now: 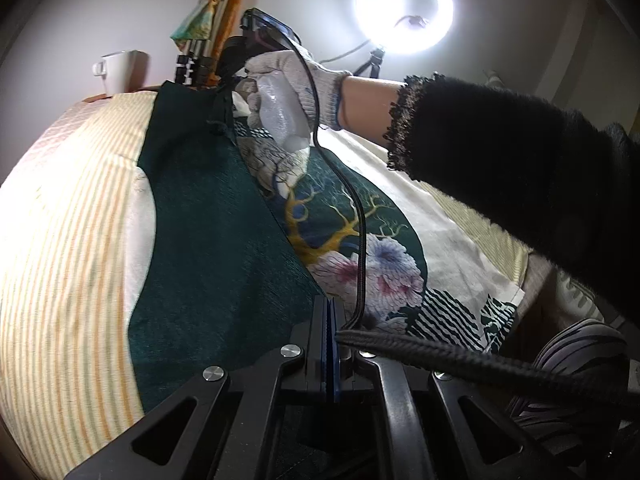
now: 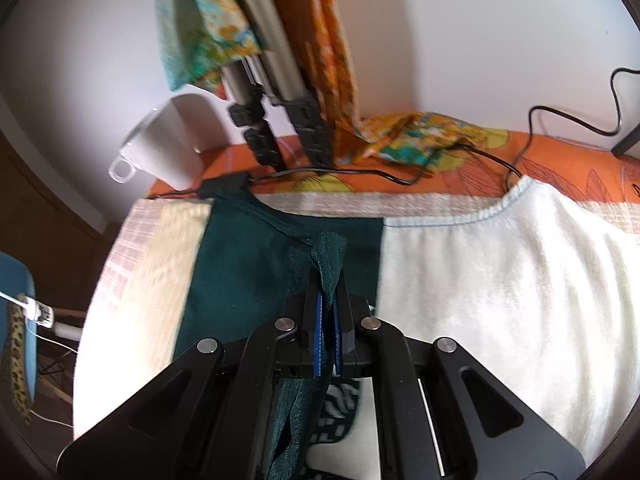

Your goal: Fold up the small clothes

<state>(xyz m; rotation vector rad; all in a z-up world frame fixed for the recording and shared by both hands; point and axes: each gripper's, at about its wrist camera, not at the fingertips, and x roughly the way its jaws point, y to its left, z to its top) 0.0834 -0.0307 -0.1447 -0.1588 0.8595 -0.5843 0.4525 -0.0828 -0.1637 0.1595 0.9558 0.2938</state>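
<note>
A striped cloth (image 1: pixel 60 240) covers the worktop; the dark green garment (image 2: pixel 248 264) lies on it. The right tongs (image 2: pixel 328 300) pinch its edge; the left tongs (image 1: pixel 329 332) are closed against its fold.

Garment (image 1: pixel 224 216): dark teal, plain reverse; printed face beside it with gold branches, pink-white-blue flowers, black-white wavy stripes. Cloth under garment (image 1: pixel 60 240): cream with pale yellow-orange stripes. White shirt (image 2: pixel 500 280) right of garment, pale blue neckline stitching. Surface (image 2: pixel 560 160) behind garment: orange, leaf print. Mug (image 2: pixel 172 140): white. Glove (image 1: pixel 288 76): grey-white knit. Sleeve (image 1: pixel 500 160): black, fuzzy. Gripper pads (image 2: pixel 319 320): blue.
</note>
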